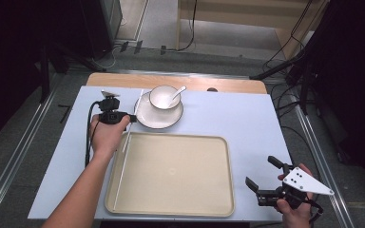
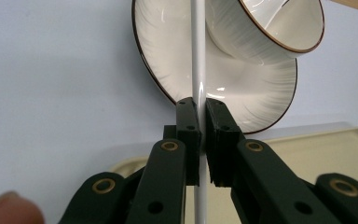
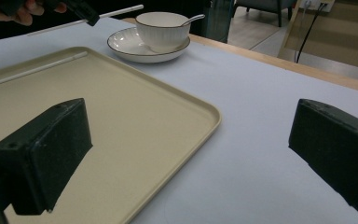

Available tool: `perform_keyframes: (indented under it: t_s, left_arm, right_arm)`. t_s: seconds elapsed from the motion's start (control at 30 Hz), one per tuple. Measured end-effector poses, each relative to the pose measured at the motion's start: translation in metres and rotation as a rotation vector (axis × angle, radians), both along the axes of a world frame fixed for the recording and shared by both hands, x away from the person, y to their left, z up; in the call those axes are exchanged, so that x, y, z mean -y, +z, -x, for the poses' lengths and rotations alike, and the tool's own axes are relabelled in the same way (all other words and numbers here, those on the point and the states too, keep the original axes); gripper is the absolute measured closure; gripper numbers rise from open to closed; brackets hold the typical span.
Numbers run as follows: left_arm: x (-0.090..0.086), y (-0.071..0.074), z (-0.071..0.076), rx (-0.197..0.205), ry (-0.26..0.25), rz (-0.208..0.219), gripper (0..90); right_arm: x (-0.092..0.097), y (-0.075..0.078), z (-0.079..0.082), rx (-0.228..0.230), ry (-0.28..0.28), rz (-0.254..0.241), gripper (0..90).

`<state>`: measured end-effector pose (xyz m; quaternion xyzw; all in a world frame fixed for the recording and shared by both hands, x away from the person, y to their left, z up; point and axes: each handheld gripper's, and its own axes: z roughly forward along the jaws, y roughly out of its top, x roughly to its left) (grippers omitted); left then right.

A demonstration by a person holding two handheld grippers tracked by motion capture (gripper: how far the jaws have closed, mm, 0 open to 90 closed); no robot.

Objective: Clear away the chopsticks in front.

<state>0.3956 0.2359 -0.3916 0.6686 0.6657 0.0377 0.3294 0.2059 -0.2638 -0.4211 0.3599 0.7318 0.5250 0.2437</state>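
Observation:
My left gripper [image 1: 133, 118] is shut on a thin white stick [image 1: 137, 105], held left of the saucer [image 1: 145, 118]. In the left gripper view the pads [image 2: 188, 116] pinch the stick [image 2: 198, 46], which runs up across the saucer [image 2: 168, 65] and past the white bowl [image 2: 270, 28]. A second white stick [image 1: 119, 183] lies inside the beige tray [image 1: 171, 173] along its left edge. A spoon [image 1: 177, 93] rests in the bowl [image 1: 164, 96]. My right gripper [image 1: 260, 171] stands open and empty right of the tray, over the cloth [image 3: 242, 135].
A pale blue cloth [image 1: 237, 118] covers the table, with a wooden strip [image 1: 228, 84] at the far edge. Cables and stands lie on the floor beyond and to the right. Bare cloth lies between the tray and the right edge.

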Motion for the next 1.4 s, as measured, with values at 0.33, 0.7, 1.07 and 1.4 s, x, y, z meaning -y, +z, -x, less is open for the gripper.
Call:
perform_keyframes:
  t_s: [0.33, 0.7, 1.07, 1.4]
  left_arm:
    - [-0.002, -0.004, 0.020, 0.006, 0.008, 0.022, 85.8]
    - [0.000, -0.013, 0.047, 0.019, 0.009, 0.037, 85.8]
    - [0.001, -0.024, 0.075, 0.025, 0.021, 0.040, 85.8]
    - [0.004, -0.036, 0.097, 0.021, 0.030, 0.041, 85.5]
  right_arm:
    - [0.000, 0.000, 0.000, 0.000, 0.001, -0.001, 0.0]
    - [0.000, 0.000, 0.000, -0.002, -0.003, -0.002, 0.0]
    - [-0.001, 0.000, 0.000, -0.001, -0.001, 0.000, 0.0]
    - [-0.001, 0.001, 0.001, 0.002, -0.001, 0.000, 0.0]
